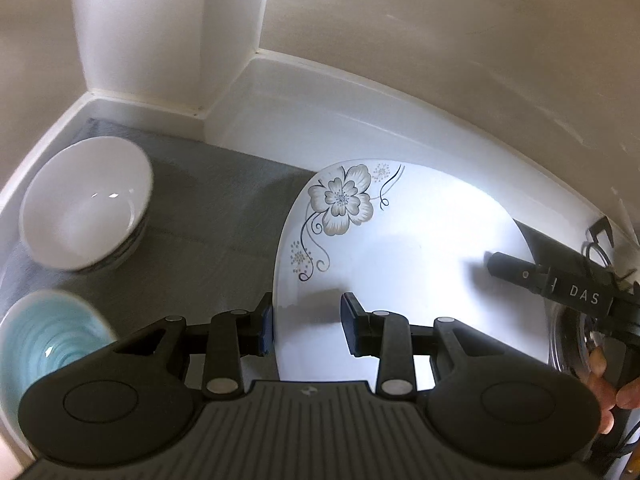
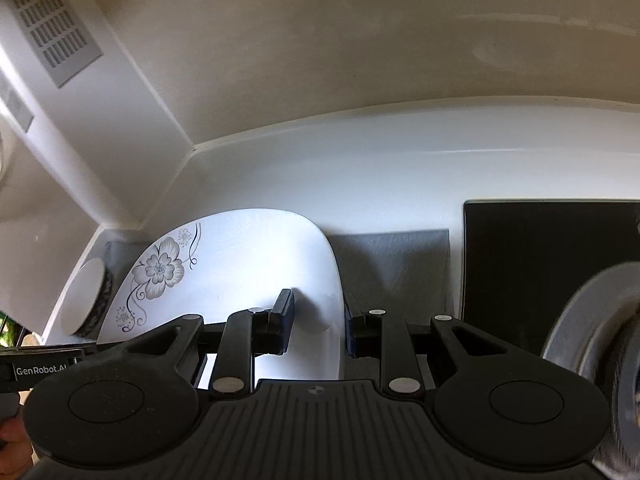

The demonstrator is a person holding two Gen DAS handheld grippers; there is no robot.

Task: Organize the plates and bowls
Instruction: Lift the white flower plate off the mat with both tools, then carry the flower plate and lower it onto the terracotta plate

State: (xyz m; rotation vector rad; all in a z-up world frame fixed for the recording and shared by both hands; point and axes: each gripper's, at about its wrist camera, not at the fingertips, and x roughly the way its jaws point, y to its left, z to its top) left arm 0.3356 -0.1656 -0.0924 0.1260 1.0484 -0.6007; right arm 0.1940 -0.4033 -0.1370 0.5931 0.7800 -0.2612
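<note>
**Both grippers on the flower plate, mid-carry by the look of it**

Quick status. The floral plate (image 1: 400,248) is held from two sides: the left gripper (image 1: 308,324) has the plate's left rim between its jaws, narrow gap, and the right gripper (image 2: 318,322) pinches the right rim the same way, jaws nearly together with the rim in between. In the left wrist cam you can see the other tool reaching in over the plate from the right. Plate looks tilted and lifted off the grey mat (image 1: 224,200), tho w/ the fisheye I can't say for sure it's clear of the surface.

Where stuff sits: plate is over the mat, near the back edge of the counter (image 1: 320,120) by the wall. The white bowl (image 1: 86,208) is at the mat's far left corner, seems to be nested on another bowl w/ a dark pattern. The teal bowl (image 1: 48,344) is at the left edge, closer to the front. On the right side there's a black mat (image 2: 540,260) and a grey plate (image 2: 592,320), blurry, right up against the cam.

Progress imo: early-to-mid. Bowls maybe partly stacked, teal one not yet w/ the rest, flower plate still needs a home, prob w/ the grey plate.
</note>
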